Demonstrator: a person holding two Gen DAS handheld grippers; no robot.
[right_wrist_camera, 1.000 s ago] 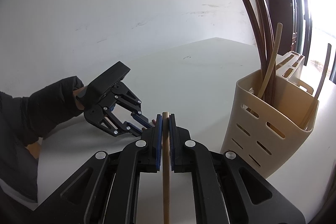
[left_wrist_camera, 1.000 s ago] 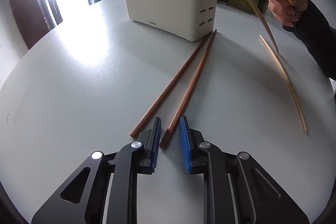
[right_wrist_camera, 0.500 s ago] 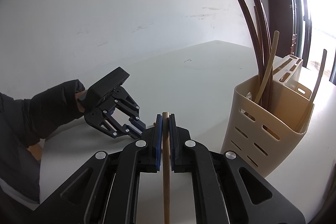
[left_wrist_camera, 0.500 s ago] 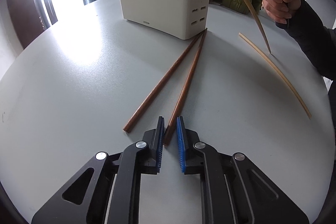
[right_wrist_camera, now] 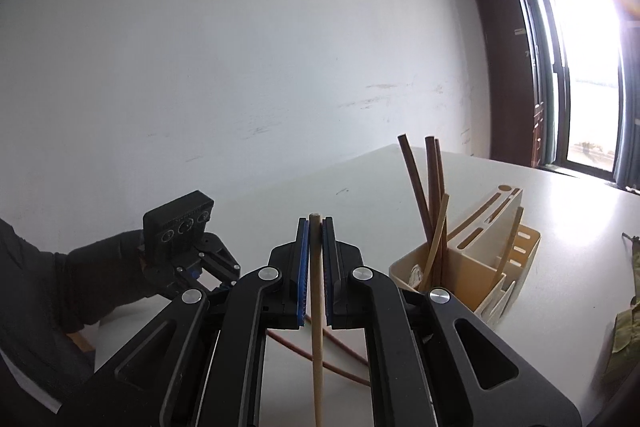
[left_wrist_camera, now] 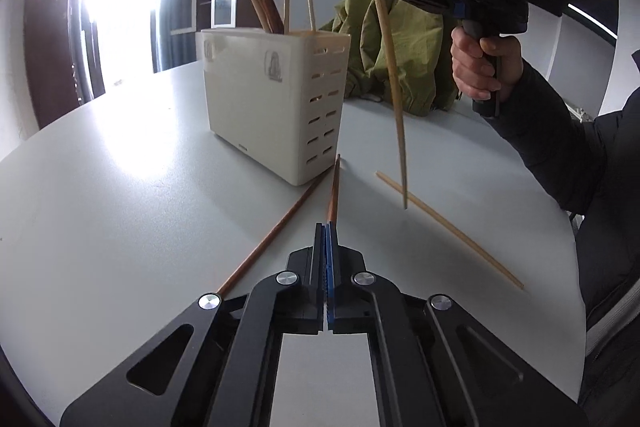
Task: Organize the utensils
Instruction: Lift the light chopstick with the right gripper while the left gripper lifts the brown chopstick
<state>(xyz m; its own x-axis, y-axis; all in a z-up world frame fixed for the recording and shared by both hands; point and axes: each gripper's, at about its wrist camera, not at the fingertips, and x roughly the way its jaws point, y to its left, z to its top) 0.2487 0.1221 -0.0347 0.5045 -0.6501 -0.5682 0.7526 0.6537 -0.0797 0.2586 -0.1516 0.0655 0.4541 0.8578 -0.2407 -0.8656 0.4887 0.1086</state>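
Observation:
My left gripper [left_wrist_camera: 328, 227] is shut on the near end of a brown chopstick [left_wrist_camera: 334, 187], whose far tip points at the base of the cream utensil holder [left_wrist_camera: 276, 107]. A second brown chopstick [left_wrist_camera: 272, 235] lies on the table to its left. My right gripper [right_wrist_camera: 315, 223] is shut on the top of a pale chopstick [right_wrist_camera: 316, 307]. In the left wrist view the pale chopstick [left_wrist_camera: 390, 67] hangs nearly upright, its tip just above another pale chopstick [left_wrist_camera: 448, 223] lying on the table. The holder [right_wrist_camera: 480, 267] has several chopsticks standing in it.
A green jacket [left_wrist_camera: 400, 47] lies on the white table [left_wrist_camera: 120, 187] behind the holder. The person's hand and dark sleeve [left_wrist_camera: 560, 147] fill the right side. The table's rounded edge runs close along the right. A bright window is at the far left.
The left jaws closed onto the brown chopstick and the gripper rose and tilted up. The right gripper lifted the pale chopstick higher, its tip leaving the table.

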